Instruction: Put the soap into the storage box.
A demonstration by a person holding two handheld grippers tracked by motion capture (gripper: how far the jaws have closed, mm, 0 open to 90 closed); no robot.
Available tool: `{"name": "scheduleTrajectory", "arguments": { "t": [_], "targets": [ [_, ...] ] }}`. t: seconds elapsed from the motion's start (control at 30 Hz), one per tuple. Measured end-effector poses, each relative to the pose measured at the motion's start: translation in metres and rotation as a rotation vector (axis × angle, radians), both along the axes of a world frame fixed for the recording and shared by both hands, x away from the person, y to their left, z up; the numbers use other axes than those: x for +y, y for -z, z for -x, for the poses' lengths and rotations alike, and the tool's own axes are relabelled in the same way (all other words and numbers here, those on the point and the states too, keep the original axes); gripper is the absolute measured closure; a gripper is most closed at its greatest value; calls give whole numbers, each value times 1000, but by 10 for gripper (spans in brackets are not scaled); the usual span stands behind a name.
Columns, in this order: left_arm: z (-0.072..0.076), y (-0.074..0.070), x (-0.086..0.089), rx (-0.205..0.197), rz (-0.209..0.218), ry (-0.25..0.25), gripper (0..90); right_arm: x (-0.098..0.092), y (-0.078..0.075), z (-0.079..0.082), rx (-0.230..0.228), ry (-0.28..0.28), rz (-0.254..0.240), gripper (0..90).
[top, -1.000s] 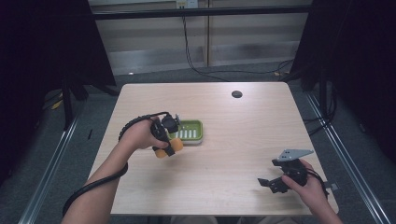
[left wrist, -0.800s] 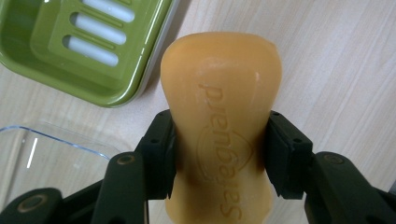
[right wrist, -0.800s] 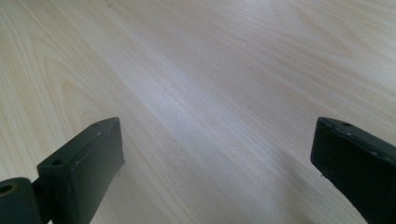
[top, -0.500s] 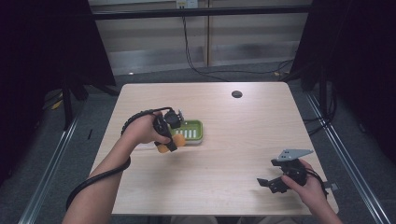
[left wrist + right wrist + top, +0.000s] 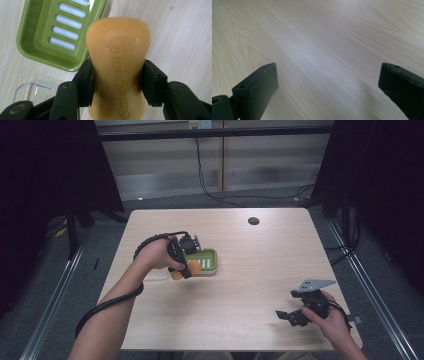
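Gripping the orange soap bar (image 5: 117,65) in our left gripper (image 5: 117,82), we hover at the green soap dish's (image 5: 47,50) 4 o'clock edge. Our right gripper (image 5: 327,82) rests agape. Released here, the bar could tip off the rim.

The soap (image 5: 118,65) runs off the bottom edge of the left gripper view, its stamped word partly cut. The clear lid (image 5: 32,91) sits half behind a jaw. From above, the hand (image 5: 159,254) hides the dish's (image 5: 209,257) left end.

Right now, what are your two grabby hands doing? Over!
Left gripper shut on orange soap bar, beside green soap dish. Right gripper open over bare table. Clear lid beside dish. Dish empty.
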State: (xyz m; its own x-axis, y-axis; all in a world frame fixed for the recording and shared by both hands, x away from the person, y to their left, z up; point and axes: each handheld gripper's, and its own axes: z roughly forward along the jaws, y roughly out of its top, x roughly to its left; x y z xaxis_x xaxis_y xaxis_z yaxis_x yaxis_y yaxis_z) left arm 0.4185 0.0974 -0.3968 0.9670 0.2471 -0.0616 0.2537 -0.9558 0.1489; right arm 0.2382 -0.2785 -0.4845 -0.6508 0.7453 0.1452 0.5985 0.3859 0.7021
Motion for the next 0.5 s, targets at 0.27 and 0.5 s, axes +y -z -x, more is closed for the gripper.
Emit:
{"name": "scheduleTrajectory", "arguments": {
  "t": [0.27, 0.5],
  "targets": [
    [-2, 1, -6, -27, -3, 0, 500, 0, 0, 0, 5, -5, 5, 23],
    [-9, -1, -11, 5, -7, 24, 500, 1, 1, -1, 12, -10, 7, 23]
  ]
}}
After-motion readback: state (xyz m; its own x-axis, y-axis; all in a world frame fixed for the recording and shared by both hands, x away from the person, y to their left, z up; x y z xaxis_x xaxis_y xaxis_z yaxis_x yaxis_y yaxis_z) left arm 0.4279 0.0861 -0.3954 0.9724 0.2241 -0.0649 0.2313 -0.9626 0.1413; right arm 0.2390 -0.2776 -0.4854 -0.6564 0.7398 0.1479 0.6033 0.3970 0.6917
